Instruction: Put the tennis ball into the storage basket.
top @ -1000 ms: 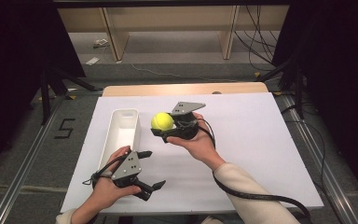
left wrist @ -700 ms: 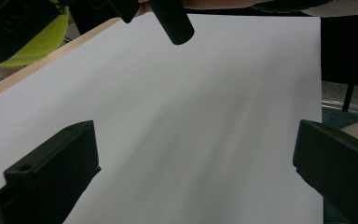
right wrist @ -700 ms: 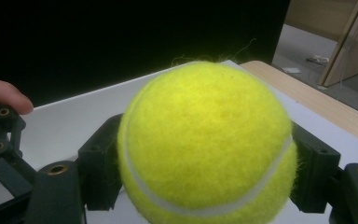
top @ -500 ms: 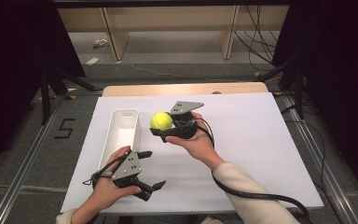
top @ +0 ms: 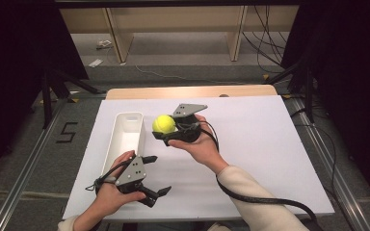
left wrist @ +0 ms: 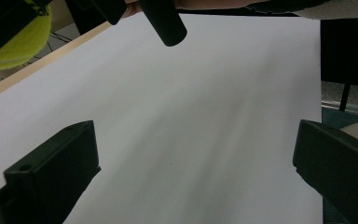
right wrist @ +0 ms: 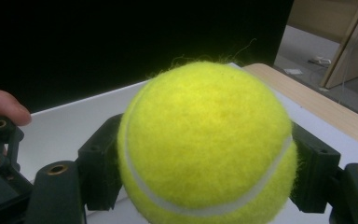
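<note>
White board [top: 270, 159] covers the table across the middle of the high view, with a strip of bare wood [top: 192, 91] along its far edge and grey floor beyond, where wooden legs and cables lie at the top of the frame. Left of centre, a white bin [top: 125, 137] stands lengthwise on the board. Just right of its far end, the right gripper [top: 166, 132] pinches a ball [top: 164, 123], yellow-green and fuzzy, held above the board near the frame's centre. In the right gripper view the ball [right wrist: 205, 140] sits at the centre of the frame, a black jaw pressed against each side, and a fingertip [right wrist: 2, 107] rests at the left edge. Toward the lower left of the high view, the left gripper [top: 156, 175] is held in a hand [top: 108, 195] just beside the bin's near end, its jaws spread with nothing between them. In the left gripper view those jaws stand wide apart at the lower corners over bare board [left wrist: 205, 116], and the ball [left wrist: 21, 39] shows at the upper left corner.
</note>
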`<action>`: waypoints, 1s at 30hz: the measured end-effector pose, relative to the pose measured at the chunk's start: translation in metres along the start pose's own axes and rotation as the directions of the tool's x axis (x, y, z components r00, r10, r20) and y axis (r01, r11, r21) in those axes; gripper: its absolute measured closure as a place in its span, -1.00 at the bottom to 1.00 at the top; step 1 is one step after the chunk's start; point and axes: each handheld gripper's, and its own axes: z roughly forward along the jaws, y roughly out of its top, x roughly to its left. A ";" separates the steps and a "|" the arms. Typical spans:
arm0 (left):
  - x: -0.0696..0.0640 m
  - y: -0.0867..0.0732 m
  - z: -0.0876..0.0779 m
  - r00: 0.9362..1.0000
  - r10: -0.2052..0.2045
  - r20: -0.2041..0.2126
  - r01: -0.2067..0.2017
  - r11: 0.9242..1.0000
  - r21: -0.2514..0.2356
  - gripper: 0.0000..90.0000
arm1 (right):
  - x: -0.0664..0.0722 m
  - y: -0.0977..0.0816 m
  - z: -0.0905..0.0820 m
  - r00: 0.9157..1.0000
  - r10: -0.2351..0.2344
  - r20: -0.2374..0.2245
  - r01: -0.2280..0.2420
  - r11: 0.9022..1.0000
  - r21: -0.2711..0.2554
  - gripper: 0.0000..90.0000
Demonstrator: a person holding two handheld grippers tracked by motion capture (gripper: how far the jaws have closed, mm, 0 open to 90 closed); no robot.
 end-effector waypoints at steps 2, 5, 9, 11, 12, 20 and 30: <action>0.000 0.000 0.000 1.000 0.000 0.000 0.000 1.000 0.001 -1.00 | 0.001 0.001 0.002 1.000 -0.002 -0.001 0.002 1.000 -0.001 -0.40; 0.000 0.000 0.000 1.000 0.001 -0.001 -0.001 1.000 0.000 -1.00 | 0.002 0.002 0.004 1.000 0.000 -0.004 0.000 1.000 0.000 -0.40; 0.000 0.000 0.000 1.000 0.002 0.001 -0.002 1.000 0.000 -1.00 | 0.004 0.002 0.006 1.000 0.000 -0.009 0.000 1.000 0.003 -0.40; 0.000 0.000 0.000 1.000 0.001 0.001 -0.001 1.000 -0.001 -1.00 | 0.003 0.002 0.007 1.000 0.000 -0.010 0.000 1.000 0.004 -0.40; 0.000 0.000 -0.001 1.000 0.002 0.000 -0.002 1.000 -0.001 -1.00 | 0.003 0.002 0.008 1.000 0.000 -0.009 0.001 1.000 0.003 -0.40; 0.000 0.000 0.000 1.000 0.003 0.001 -0.003 1.000 0.000 -1.00 | 0.003 0.003 0.009 1.000 -0.001 -0.009 0.001 1.000 0.006 -0.40; 0.000 0.000 0.000 1.000 0.003 0.001 -0.003 1.000 0.000 -1.00 | 0.006 0.008 0.015 1.000 -0.008 -0.015 0.008 1.000 0.000 -0.40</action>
